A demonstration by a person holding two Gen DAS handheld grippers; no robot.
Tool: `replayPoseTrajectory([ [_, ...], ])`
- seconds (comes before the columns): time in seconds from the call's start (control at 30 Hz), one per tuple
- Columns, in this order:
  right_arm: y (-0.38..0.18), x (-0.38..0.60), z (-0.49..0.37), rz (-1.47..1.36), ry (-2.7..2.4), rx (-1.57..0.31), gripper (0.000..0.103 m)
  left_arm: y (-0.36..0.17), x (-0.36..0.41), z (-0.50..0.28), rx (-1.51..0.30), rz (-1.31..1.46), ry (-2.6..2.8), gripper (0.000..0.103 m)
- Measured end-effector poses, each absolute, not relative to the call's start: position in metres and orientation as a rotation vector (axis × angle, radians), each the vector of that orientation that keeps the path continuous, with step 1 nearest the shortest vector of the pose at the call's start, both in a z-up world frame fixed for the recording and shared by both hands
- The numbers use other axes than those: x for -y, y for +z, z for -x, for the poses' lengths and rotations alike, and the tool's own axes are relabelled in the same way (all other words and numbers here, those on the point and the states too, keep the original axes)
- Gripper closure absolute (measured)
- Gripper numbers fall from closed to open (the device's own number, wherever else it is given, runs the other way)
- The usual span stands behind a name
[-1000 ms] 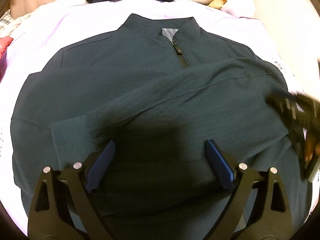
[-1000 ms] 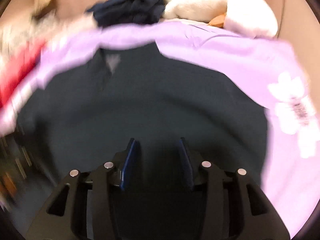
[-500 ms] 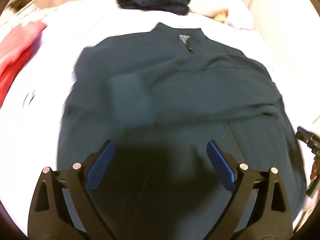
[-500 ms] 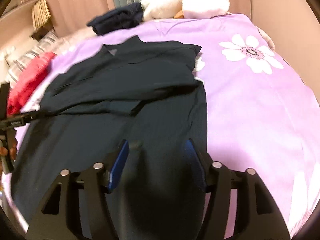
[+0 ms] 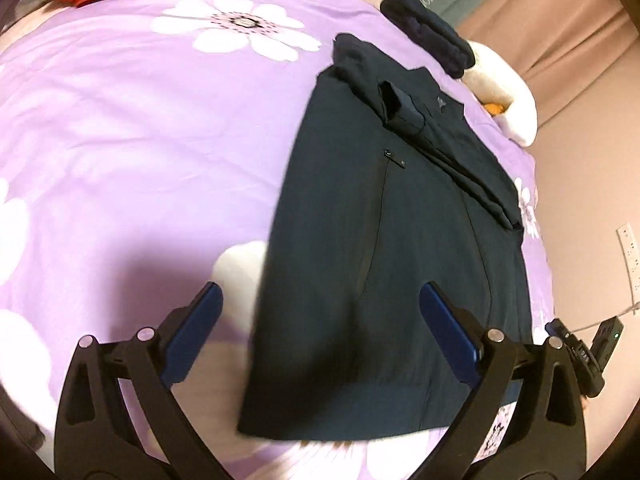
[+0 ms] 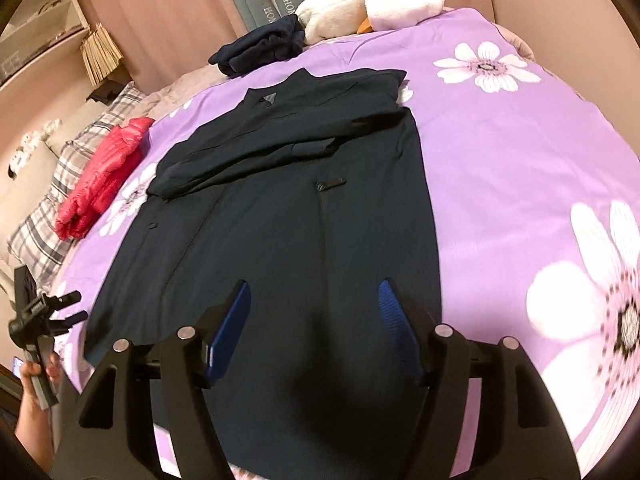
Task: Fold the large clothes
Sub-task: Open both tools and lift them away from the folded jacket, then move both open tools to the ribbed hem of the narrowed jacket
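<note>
The dark navy zip-front jacket (image 6: 288, 208) lies flat on the bed, collar toward the far end and hem toward the cameras. Both sleeves are folded across the chest, one over the other, with a ribbed cuff (image 6: 316, 148) resting near the middle. A zip pull (image 6: 330, 183) shows just below the folded sleeves, and the ribbed hem band (image 5: 340, 404) lies straight along the near edge.

The bed carries a lilac duvet cover printed with large white flowers (image 6: 500, 152). From left to right in the right wrist view: a grey plaid pillow (image 6: 52, 208), a red puffy garment (image 6: 104, 176) beside the jacket, a folded dark navy garment (image 6: 260, 48) beyond the collar, and a white plush toy (image 6: 372, 4) touching it. Dusty pink curtains (image 6: 168, 4) hang behind the bed.

The left gripper (image 5: 320, 340) hovers over the jacket's left hem corner, its blue-padded fingers (image 5: 192, 336) nearly fully spread and opening further; they touch nothing. A bare hand (image 6: 36, 392) holds its handle at the left edge of the right wrist view. The right gripper (image 6: 314, 332) hovers over the lower jacket, its fingers (image 6: 394, 328) moderately apart and opening, gripping nothing.
</note>
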State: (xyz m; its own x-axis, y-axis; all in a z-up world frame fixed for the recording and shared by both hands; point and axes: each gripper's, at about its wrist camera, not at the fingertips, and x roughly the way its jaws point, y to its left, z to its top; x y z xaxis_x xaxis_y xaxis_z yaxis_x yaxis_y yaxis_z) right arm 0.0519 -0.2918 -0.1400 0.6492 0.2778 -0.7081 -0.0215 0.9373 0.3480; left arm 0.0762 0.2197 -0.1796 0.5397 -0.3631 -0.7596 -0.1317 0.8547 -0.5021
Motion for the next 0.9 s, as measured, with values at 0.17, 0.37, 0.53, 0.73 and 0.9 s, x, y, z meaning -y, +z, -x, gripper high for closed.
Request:
replayPoseTrajectory([
  [0.17,-0.146,0.298,-0.027,-0.376,0.164,-0.869,0.034,-0.188,-0.23,-0.057,-1.013,0.66,-0.183,0.002],
  [0.37,-0.156,0.314,0.001,-0.429,0.099,-0.877,0.034,-0.197,-0.226,-0.045,-1.031,0.663,-0.199,0.002],
  [0.53,-0.163,0.326,0.015,-0.488,0.081,-0.871,0.034,-0.2,-0.219,-0.037,-1.03,0.658,-0.22,0.002],
  [0.73,-0.171,0.328,0.024,-0.543,0.104,-0.878,0.034,-0.201,-0.217,-0.027,-1.004,0.671,-0.237,0.002],
  [0.9,-0.175,0.324,0.03,-0.553,0.116,-0.88,0.034,-0.206,-0.214,-0.013,-0.996,0.666,-0.248,0.002],
])
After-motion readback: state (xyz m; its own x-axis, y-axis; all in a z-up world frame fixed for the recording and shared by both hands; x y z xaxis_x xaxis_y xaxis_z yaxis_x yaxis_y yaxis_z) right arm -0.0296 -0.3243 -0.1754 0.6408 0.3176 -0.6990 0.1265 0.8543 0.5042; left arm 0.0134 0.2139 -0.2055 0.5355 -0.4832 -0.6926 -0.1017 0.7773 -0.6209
